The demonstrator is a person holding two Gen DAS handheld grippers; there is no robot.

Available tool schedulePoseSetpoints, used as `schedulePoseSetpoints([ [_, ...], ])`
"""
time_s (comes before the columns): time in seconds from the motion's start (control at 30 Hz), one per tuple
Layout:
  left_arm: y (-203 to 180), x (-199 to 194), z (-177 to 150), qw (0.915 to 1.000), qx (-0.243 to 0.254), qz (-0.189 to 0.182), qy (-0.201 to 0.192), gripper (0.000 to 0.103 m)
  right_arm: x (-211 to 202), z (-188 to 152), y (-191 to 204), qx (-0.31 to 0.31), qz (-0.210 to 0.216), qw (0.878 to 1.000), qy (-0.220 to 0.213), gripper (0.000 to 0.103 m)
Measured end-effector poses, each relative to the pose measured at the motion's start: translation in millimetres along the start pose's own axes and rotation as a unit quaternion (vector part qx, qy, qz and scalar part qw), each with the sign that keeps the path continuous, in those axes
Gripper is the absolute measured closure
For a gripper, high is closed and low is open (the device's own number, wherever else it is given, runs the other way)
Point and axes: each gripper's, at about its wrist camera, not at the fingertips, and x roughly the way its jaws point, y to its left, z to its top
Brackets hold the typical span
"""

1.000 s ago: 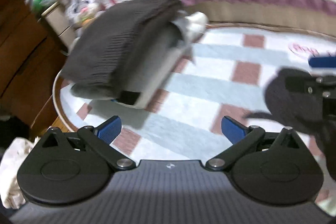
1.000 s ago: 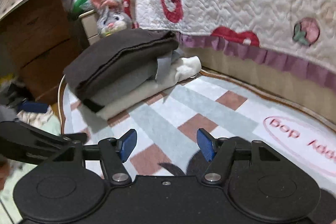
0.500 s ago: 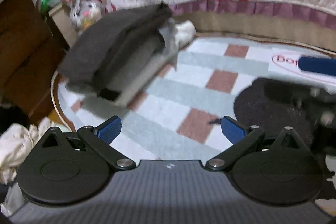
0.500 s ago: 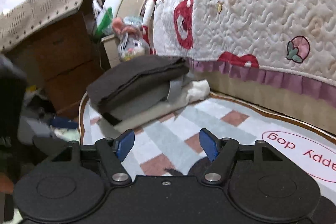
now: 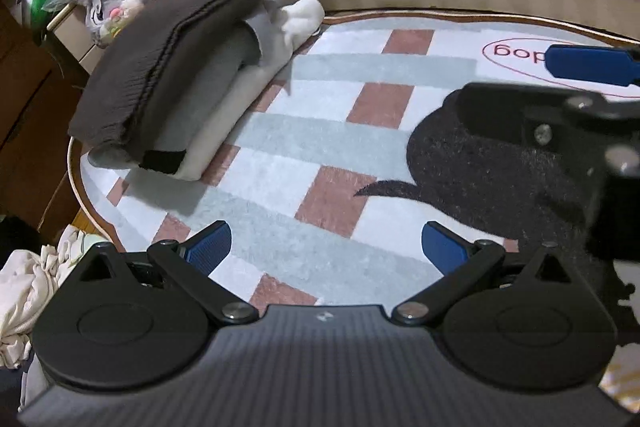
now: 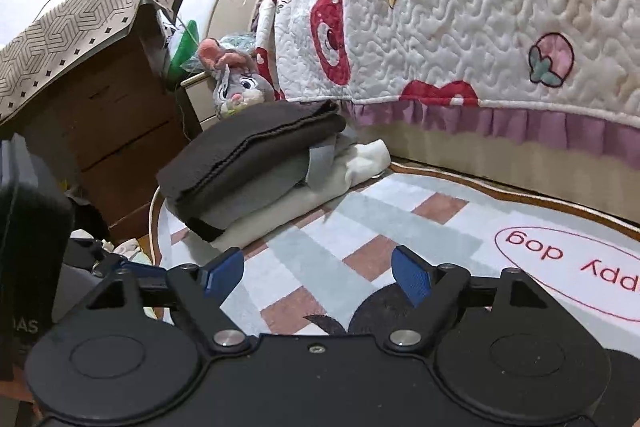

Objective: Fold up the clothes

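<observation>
Now your left claw [image 5: 326, 245] and right claw [image 6: 318, 269] are gaping wide, holding nothing; the folded clothes [image 5: 176, 83] are sitting upper left.

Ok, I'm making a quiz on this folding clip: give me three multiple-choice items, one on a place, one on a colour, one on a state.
1. Where is the folded pile?
A. on the rug's far corner, near the bed
B. on the bed
C. on the dresser

2. What colour is its top garment?
A. red
B. dark grey-brown
C. yellow

3. How is the left gripper?
A. shut on cloth
B. open, empty
C. out of view

Answers: 1 A, it lies on the checked rug. 2 B, dark knit on top. 3 B, only rug shows between its fingers.
</observation>
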Motion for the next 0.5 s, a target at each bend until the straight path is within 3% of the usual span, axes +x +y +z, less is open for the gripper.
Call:
schedulePoseSetpoints([
  [0.5, 9.0, 7.1, -3.6, 0.9998, -0.001, 0.014, 0.014, 0.0, 1.8, -1.1, 8.3, -0.003, 0.008, 1.0, 0.01, 0.017],
])
